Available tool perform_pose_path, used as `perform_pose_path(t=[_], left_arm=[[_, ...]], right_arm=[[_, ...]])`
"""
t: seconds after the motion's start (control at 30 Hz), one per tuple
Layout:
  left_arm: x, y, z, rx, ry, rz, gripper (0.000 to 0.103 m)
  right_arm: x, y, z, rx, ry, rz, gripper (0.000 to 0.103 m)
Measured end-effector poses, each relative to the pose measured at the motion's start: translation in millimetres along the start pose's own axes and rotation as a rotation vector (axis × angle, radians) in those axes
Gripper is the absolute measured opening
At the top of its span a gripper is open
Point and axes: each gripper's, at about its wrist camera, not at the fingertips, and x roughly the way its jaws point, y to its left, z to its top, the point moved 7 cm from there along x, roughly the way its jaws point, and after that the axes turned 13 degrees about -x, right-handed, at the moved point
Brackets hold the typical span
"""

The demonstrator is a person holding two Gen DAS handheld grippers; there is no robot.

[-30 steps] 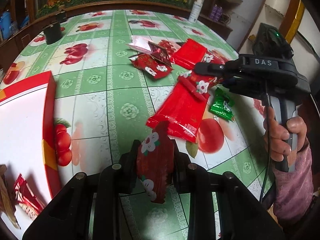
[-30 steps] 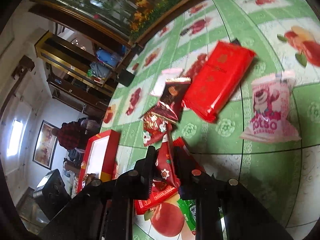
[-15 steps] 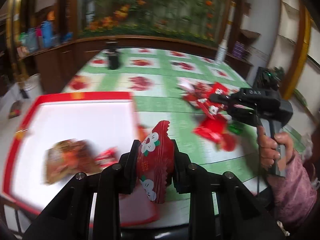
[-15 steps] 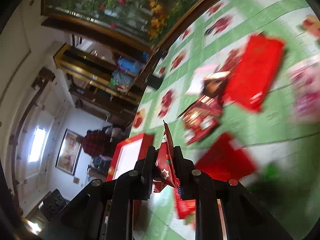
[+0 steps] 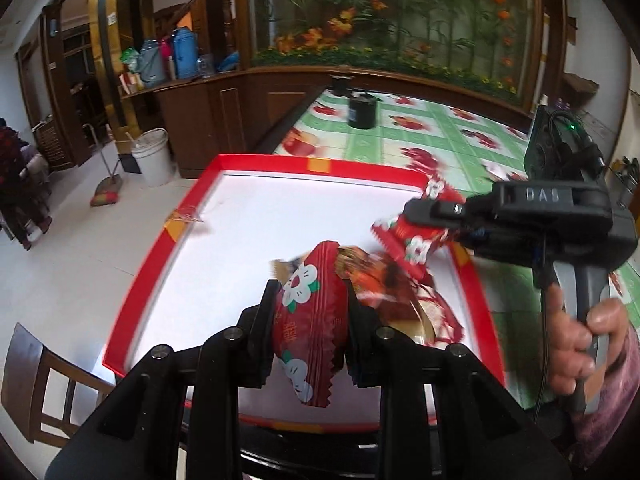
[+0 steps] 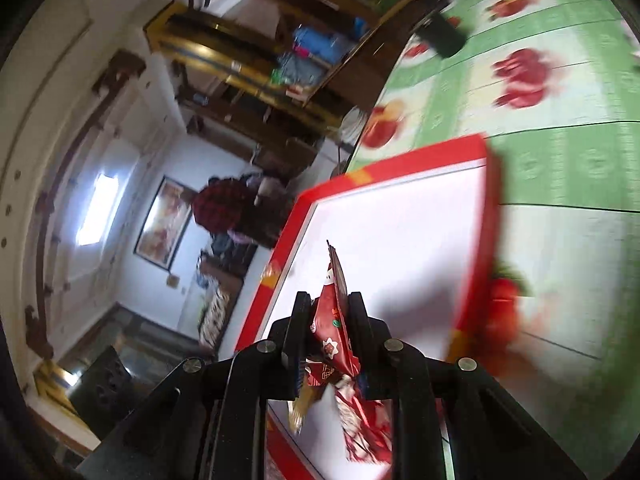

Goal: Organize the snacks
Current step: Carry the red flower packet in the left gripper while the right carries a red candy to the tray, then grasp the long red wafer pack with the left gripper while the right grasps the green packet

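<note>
Daylight fills the room, bright and even. Glare whitens the tray (image 5: 256,216) floor in both views. Fisheye bends the walls, dark corners all round. The right-wrist view smears badly across the worktop (image 6: 560,152); the window (image 6: 98,210) blows out. The packets (image 5: 384,280) in the tray are blurred, perhaps from motion.

Both grippers were matte black plastic. The left gripper (image 5: 310,300) had flat fingers and silver screw heads across its angular frame. The right gripper (image 5: 408,210) carried raised letters "DAS", a grey handle, a thin black cable, and a green light at one o'clock. The hand (image 5: 576,340) wore a pink knitted sleeve (image 5: 612,408).
</note>
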Motion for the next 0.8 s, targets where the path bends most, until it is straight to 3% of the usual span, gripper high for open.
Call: perform_pose_path(t=[0.27, 0.3, 0.37, 0.43, 0.57, 0.7, 0.8], left_arm=[[12.6, 9.9, 1.6, 0.001, -0.009, 0.096, 0.03], [12.8, 12.1, 1.9, 0.001, -0.011, 0.111, 0.039], [10.5, 15.9, 3.3, 0.004, -0.035, 0.168, 0.059], [6.7, 20.4, 5.8, 0.003, -0.057, 0.195, 0.079], [-2.1, 19.4, 10.3, 0.024, -0.087, 0.228, 0.08], [-10.7, 8.5, 12.6, 0.066, -0.104, 0.227, 0.08], [-18.4, -6.8, 13.0, 0.099, -0.119, 0.201, 0.081]], right_arm=[[9.1, 6.5, -2.0, -0.08, 0.008, -0.069, 0.026], [7.1, 5.3, -1.1, -0.081, 0.004, -0.082, 0.029], [0.7, 2.0, -0.4, -0.075, -0.014, -0.092, 0.045], [-11.1, -0.9, 3.7, -0.08, -0.056, -0.123, 0.052], [-41.1, -6.3, 14.1, -0.076, -0.167, -0.176, 0.07], [-73.3, -27.2, 17.5, -0.008, -0.211, -0.195, 0.07], [-116.9, -50.4, 19.3, 0.023, -0.263, -0.261, 0.07]])
